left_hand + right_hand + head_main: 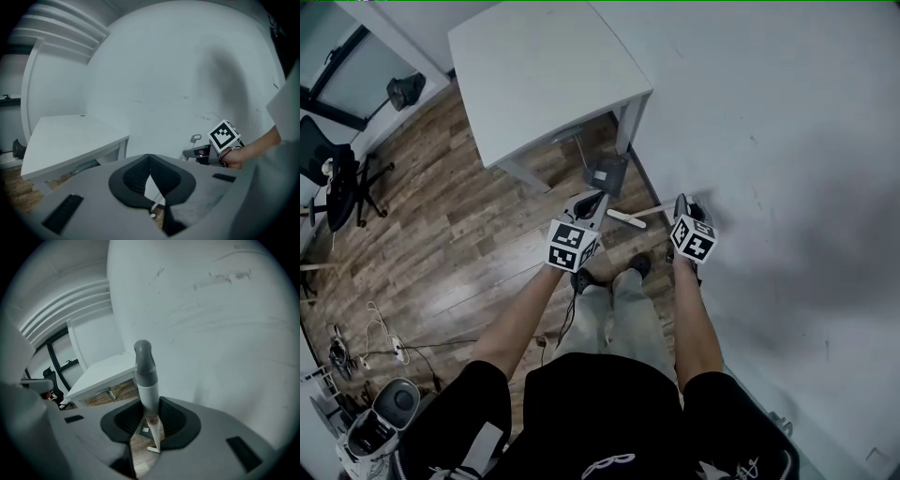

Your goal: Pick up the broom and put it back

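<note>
Broom (149, 390) already picked up: we hold its handle between the fingers of the right gripper (151, 422), close to the wall (787, 141). The left gripper (149, 163) has its fingers closed together on nothing. What remains, we judge, is the putting back, perhaps beside the dustpan (607, 174) at the foot of the white surface (534, 75).

White wall (769, 112) on right, scuffed. Wood-plank floor (441, 234). White table (534, 66) against wall. Black office chair (333, 178) far left, cables (375, 337) nearby.
</note>
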{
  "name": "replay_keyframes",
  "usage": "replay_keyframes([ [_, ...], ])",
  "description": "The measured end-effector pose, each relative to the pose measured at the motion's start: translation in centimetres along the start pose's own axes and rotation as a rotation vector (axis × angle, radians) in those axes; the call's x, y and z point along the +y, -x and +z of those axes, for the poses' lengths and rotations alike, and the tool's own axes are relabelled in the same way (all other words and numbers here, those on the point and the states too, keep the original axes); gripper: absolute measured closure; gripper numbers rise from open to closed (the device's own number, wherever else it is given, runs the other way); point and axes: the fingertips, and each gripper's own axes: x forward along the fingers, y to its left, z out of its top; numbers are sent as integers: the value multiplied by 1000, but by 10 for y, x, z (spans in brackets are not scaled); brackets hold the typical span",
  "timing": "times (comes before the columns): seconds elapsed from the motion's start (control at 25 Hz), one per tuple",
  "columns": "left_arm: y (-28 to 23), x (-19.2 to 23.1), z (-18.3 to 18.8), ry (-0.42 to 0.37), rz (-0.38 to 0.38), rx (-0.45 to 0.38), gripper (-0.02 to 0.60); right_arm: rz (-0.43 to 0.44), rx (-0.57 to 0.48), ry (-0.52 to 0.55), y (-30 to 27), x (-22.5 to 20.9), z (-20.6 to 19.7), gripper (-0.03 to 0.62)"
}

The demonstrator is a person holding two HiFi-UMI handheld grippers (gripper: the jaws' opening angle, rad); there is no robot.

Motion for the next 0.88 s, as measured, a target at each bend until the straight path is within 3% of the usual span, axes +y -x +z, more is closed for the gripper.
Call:
replay_keyframes([
  [0.88,-34,-11,14,0,6,14,561,-62,14,-119,-30,-60,18,479],
])
